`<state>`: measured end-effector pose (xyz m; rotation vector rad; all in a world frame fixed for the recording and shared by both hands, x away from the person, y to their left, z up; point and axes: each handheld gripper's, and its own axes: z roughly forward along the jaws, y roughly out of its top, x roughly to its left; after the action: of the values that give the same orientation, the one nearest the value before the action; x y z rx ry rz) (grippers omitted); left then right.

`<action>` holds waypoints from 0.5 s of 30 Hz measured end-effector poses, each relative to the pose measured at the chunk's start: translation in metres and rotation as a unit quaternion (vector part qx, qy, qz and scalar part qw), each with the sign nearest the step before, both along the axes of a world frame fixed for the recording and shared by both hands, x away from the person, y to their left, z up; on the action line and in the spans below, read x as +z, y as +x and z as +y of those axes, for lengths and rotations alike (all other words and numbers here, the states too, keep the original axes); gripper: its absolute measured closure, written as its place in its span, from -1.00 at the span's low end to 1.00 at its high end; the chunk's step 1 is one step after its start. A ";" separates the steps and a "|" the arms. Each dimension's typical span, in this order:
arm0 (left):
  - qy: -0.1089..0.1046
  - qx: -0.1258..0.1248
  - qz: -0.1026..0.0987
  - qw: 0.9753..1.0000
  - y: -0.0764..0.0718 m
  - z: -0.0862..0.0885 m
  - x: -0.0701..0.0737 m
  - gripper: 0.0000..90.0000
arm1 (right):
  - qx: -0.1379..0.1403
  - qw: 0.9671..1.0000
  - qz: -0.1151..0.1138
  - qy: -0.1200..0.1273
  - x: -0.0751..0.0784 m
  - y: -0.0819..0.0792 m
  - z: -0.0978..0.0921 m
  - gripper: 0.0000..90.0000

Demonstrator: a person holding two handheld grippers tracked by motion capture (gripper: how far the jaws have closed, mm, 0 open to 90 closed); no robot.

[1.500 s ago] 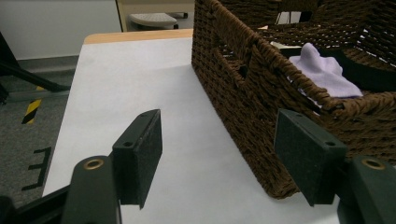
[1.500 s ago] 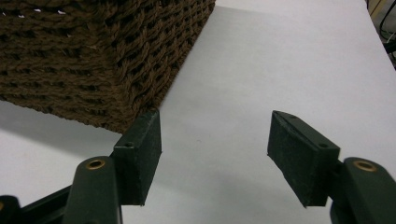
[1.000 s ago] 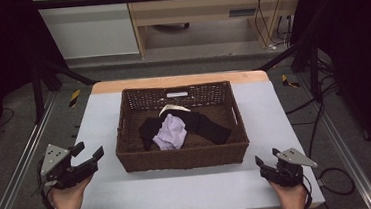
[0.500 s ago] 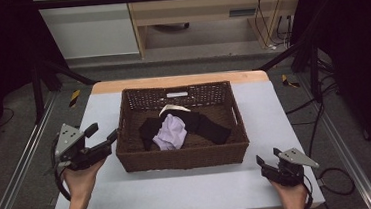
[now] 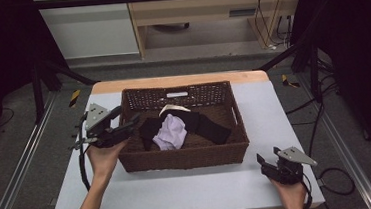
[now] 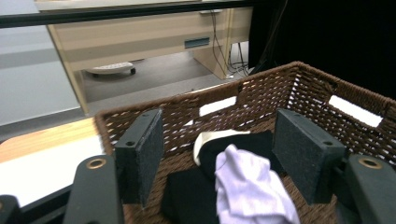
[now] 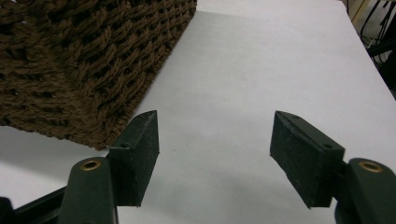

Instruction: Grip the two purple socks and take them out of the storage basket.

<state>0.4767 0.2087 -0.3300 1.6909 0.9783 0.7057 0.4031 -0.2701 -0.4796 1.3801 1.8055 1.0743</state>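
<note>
Two hand-held grippers show from above, the left hand-held gripper (image 5: 127, 125) gaping empty over the brown woven wicker basket's (image 5: 185, 157) left rim, while its own view frames the crumpled pale lilac cloth (image 6: 252, 189) inside, and the right hand-held gripper (image 7: 215, 140) gapes empty above the white worktop (image 7: 261, 60).

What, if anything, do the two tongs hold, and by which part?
Nothing. The left tongs stand open above the brown woven wicker basket; the right tongs stand open over the white table.
</note>
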 end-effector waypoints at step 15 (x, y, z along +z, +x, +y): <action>0.008 -0.004 0.013 1.000 0.038 -0.039 -0.005 -0.15 | -0.001 1.000 0.000 -0.005 0.002 0.001 0.001 -0.25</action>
<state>0.5148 0.1698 -0.3354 1.7213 0.9855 0.6896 0.4041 -0.2688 -0.4776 1.3757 1.8055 1.0630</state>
